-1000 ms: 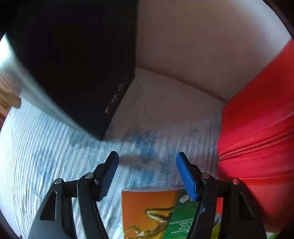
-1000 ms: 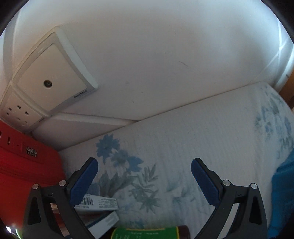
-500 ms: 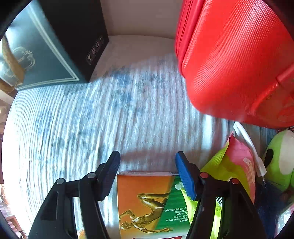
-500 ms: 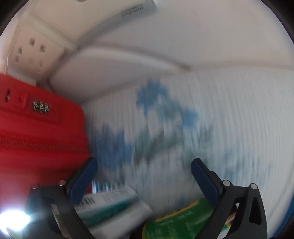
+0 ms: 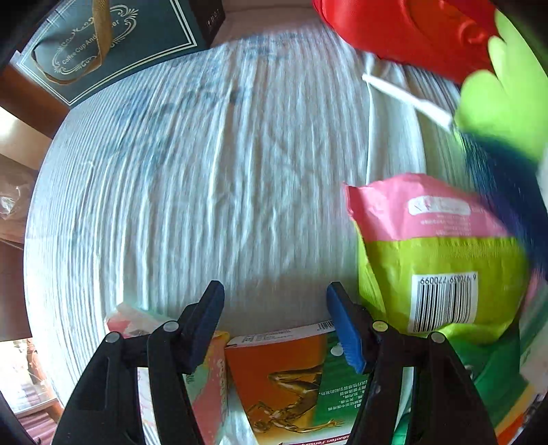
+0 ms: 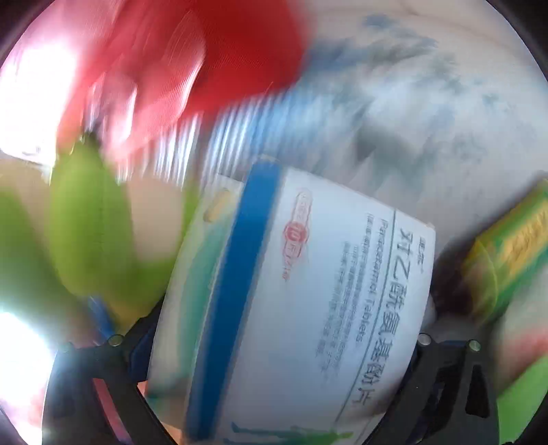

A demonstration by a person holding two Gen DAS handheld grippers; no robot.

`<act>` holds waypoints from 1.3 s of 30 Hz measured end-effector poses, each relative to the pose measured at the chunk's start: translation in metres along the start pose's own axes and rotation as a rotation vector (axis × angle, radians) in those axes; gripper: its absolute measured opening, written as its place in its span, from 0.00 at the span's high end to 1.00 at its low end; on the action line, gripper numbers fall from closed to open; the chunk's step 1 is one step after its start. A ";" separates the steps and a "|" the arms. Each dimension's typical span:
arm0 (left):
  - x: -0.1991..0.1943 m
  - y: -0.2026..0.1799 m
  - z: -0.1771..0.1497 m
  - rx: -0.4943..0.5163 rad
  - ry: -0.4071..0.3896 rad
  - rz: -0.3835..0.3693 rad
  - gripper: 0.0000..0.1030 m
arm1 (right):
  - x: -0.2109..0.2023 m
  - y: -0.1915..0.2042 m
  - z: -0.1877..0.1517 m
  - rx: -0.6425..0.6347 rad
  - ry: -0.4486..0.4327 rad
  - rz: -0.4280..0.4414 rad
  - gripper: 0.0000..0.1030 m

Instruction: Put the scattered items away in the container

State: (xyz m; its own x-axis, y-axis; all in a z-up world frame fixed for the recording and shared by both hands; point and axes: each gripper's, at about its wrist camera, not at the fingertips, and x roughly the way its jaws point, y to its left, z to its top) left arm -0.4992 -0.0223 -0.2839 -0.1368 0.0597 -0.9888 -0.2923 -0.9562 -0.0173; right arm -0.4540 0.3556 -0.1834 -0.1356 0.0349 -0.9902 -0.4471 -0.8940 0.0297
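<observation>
On the white ribbed bedspread (image 5: 212,164) with the faded blue print, left gripper (image 5: 275,325) hangs with jaws wide apart, nothing between the blue pads (image 5: 344,330); bare cloth shows in the gap. Just below and between its fingers lies an orange-and-green box (image 5: 291,376) with a gold figure, its top edge roughly level with the fingertips, not gripped. Pink-and-lime pouch (image 5: 441,253), barcode up, sits just right of the right finger, near but apart as far as I can tell. A pinkish packet (image 5: 133,318) pokes out behind the left finger. Lime-green plush (image 5: 503,99) with a dark blue part is at the far right edge; the red suitcase (image 5: 404,30) is at top right, well away from the jaws. A dark green gift box (image 5: 113,44) with gold ribbon sits top left. Right wrist view is heavily motion-blurred: right gripper (image 6: 281,345) has a white paracetamol tablet box (image 6: 301,301) with a blue stripe filling the space between its fingers, covering both pads, so cannot tell if it's clamped or just in front. Green-yellow box (image 6: 513,246) is to its right, the green plush (image 6: 89,226) to its left, the red suitcase (image 6: 205,58) upper left.
</observation>
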 end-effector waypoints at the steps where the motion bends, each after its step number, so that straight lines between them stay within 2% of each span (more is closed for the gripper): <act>1: -0.003 -0.001 -0.012 0.008 -0.003 0.014 0.40 | -0.007 0.014 -0.008 -0.014 -0.039 -0.042 0.00; 3: -0.010 0.000 -0.032 0.007 -0.004 0.014 0.41 | -0.018 0.027 -0.022 0.017 -0.056 -0.001 0.00; 5: -0.026 0.002 -0.047 0.002 -0.038 0.003 0.41 | -0.021 0.036 -0.038 0.025 -0.042 0.032 0.00; 9: -0.088 -0.002 -0.071 -0.019 -0.209 0.033 0.41 | -0.035 0.049 -0.065 0.023 -0.023 0.098 0.00; 11: -0.121 -0.005 -0.078 -0.021 -0.274 0.006 0.41 | -0.061 0.053 -0.074 0.022 -0.083 0.113 0.00; 13: -0.149 -0.006 -0.072 -0.014 -0.337 -0.025 0.41 | -0.098 0.056 -0.087 0.022 -0.175 0.100 0.00; 16: -0.172 -0.001 -0.087 0.001 -0.417 -0.057 0.41 | -0.148 0.063 -0.133 -0.008 -0.327 0.069 0.00; 18: -0.181 -0.013 -0.113 0.000 -0.435 -0.084 0.39 | -0.166 0.057 -0.177 -0.015 -0.401 0.053 0.00; 21: -0.173 -0.029 -0.148 -0.003 -0.417 -0.120 0.39 | -0.174 0.053 -0.230 0.027 -0.442 0.012 0.00; 25: -0.146 -0.069 -0.195 0.055 -0.345 -0.159 0.39 | -0.150 0.033 -0.281 0.116 -0.353 -0.019 0.00; 29: -0.120 -0.105 -0.211 0.159 -0.346 -0.118 0.39 | -0.125 0.006 -0.345 0.275 -0.210 -0.036 0.00; 32: -0.106 -0.124 -0.203 0.220 -0.353 -0.102 0.39 | -0.105 -0.009 -0.367 0.351 -0.127 -0.039 0.11; 34: -0.087 -0.133 -0.194 0.254 -0.301 -0.108 0.39 | -0.096 -0.011 -0.374 0.353 -0.085 -0.054 0.12; 36: -0.080 -0.144 -0.194 0.305 -0.321 -0.044 0.35 | -0.088 -0.009 -0.380 0.340 -0.048 -0.052 0.15; 37: -0.077 -0.150 -0.195 0.335 -0.306 -0.040 0.30 | -0.084 -0.008 -0.382 0.328 -0.033 -0.057 0.18; 38: -0.075 -0.156 -0.197 0.366 -0.303 -0.018 0.22 | -0.078 -0.007 -0.382 0.316 -0.018 -0.071 0.25; 39: -0.072 -0.163 -0.199 0.395 -0.302 0.023 0.21 | -0.072 -0.009 -0.381 0.313 0.000 -0.084 0.37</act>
State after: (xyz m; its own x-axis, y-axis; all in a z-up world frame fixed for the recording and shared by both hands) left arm -0.2529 0.0722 -0.2397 -0.3985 0.1762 -0.9001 -0.6140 -0.7803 0.1190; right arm -0.1040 0.1907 -0.1644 -0.0871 0.1025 -0.9909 -0.7069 -0.7072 -0.0110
